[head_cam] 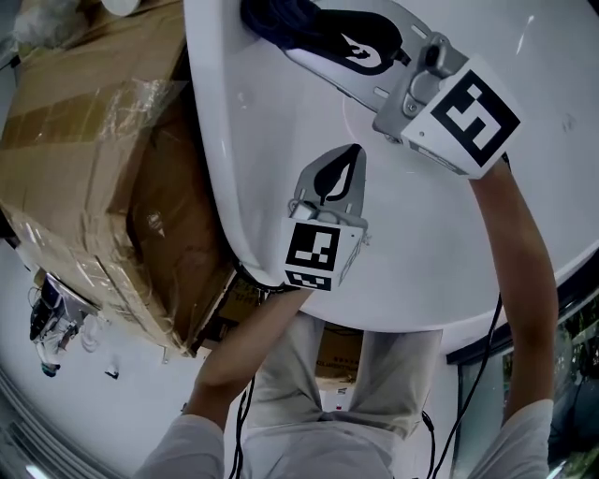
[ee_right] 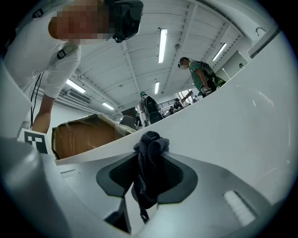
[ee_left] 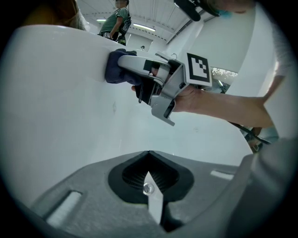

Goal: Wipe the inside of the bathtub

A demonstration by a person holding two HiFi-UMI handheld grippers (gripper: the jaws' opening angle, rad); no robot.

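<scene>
The white bathtub (head_cam: 281,168) fills the head view, and its smooth inner wall (ee_left: 60,102) curves up at the left. My right gripper (head_cam: 304,30) is shut on a dark blue cloth (head_cam: 271,19) and holds it against the tub's wall near the top. The right gripper view shows the cloth (ee_right: 149,158) bunched between the jaws of that gripper (ee_right: 150,139). My left gripper (head_cam: 348,157) hovers lower in the tub, shut, with nothing in it and apart from the cloth. In its own view the left gripper (ee_left: 149,153) points at the right gripper (ee_left: 153,83) and the cloth (ee_left: 116,67).
A large cardboard box (head_cam: 94,168) wrapped in plastic stands close against the tub's left outer side. The tub's rim (head_cam: 234,234) runs between them. People (ee_right: 200,74) stand far behind in the hall. Cables hang by my legs at the tub's near edge.
</scene>
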